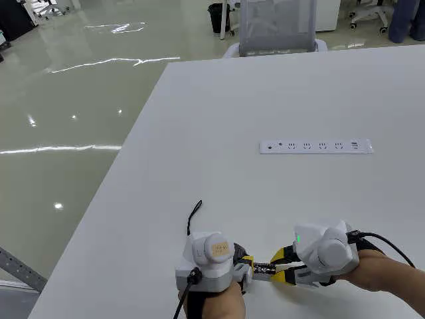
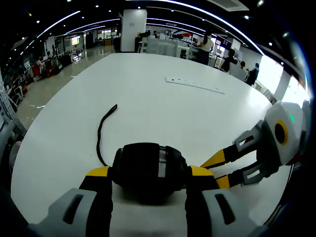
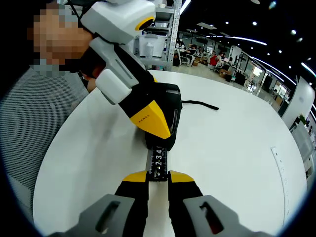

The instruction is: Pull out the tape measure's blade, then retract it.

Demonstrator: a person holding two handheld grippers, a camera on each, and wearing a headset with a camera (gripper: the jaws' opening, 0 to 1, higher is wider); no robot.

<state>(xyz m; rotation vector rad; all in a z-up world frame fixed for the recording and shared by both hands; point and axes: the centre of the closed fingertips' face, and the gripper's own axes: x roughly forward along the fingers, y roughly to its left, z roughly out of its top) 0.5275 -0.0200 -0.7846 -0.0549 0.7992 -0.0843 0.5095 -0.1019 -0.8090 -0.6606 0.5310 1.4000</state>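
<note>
The black tape measure (image 2: 145,170) sits on the white table, clamped between the yellow-tipped fingers of my left gripper (image 2: 147,174), which is shut on its case. Its black wrist strap (image 2: 102,129) trails away across the table. A short length of blade (image 3: 159,164) with printed numbers sticks out of the case (image 3: 165,118), and my right gripper (image 3: 158,177) is shut on its end. From the head view, the left gripper (image 1: 240,264) and right gripper (image 1: 279,266) stand close together near the table's front edge, with the blade (image 1: 263,269) bridging them.
A white power strip (image 1: 316,146) lies flat further back on the table (image 1: 252,106). A grey mesh chair (image 1: 275,28) stands at the far edge. Shiny floor lies past the table's left edge. The person's hands hold both grippers.
</note>
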